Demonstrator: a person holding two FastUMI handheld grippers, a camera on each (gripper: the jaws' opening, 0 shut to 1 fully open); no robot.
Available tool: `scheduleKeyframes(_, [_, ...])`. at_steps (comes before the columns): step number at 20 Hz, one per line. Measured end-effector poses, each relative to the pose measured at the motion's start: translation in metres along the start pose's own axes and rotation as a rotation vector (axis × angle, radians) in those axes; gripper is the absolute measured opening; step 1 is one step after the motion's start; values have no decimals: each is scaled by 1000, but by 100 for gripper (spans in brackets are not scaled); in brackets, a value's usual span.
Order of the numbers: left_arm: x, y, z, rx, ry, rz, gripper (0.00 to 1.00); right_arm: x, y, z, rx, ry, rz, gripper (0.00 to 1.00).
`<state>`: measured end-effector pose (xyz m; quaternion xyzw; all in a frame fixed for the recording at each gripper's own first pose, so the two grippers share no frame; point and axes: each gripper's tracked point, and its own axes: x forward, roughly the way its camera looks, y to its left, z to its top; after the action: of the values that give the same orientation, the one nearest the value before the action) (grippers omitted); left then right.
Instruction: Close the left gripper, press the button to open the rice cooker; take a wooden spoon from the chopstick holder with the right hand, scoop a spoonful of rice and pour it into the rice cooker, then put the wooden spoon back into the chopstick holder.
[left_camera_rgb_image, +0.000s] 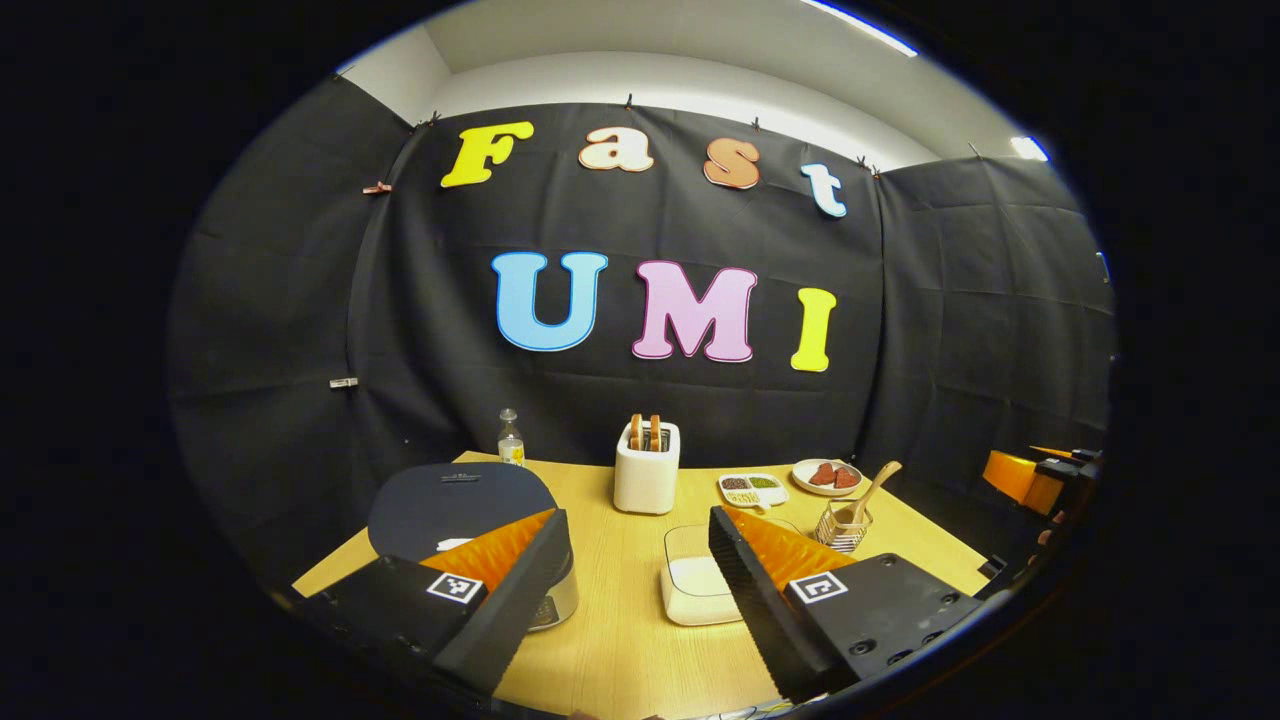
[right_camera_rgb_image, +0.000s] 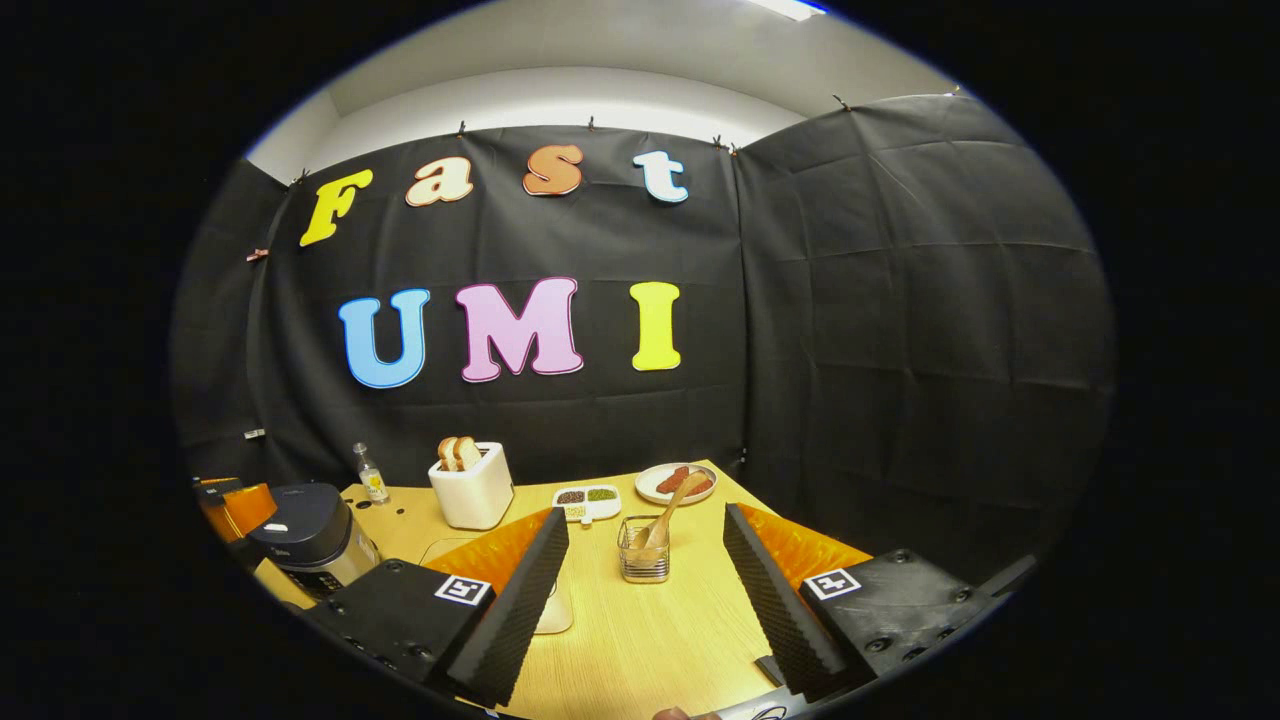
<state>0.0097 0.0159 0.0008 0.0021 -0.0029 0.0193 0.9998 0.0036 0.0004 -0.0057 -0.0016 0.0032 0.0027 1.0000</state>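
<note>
I see left claw released, right claw released | rice cooker lid down | risk: left claw not clenched, fingers straddle button, no press

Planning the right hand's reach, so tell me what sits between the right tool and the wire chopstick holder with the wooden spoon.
Nothing: in the right gripper view, only bare wooden tabletop lies between the open right tool and the wire chopstick holder.

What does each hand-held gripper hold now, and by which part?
Nothing: the left hand-held gripper and right hand-held gripper are both open, empty.
</note>
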Motion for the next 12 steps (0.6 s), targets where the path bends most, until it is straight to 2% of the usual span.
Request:
scheduleKeyframes(6, [5,17,6,24,3,6,93,6,17,-6,-4,18,46,98])
scheduleKeyframes(8, [8,26,9,20,10,8,81,12,21,-7,-9,28,60,98])
scheduleKeyframes(9, [9,32,9,18,18,21,70,15,21,-7,-8,32,62,98])
scheduleKeyframes(10, [8,42,11,15,22,42,66,18,21,-5,-8,37,62,98])
scheduleKeyframes(12, [10,58,14,-3,24,85,52,25,22,-12,-23,70,68,98])
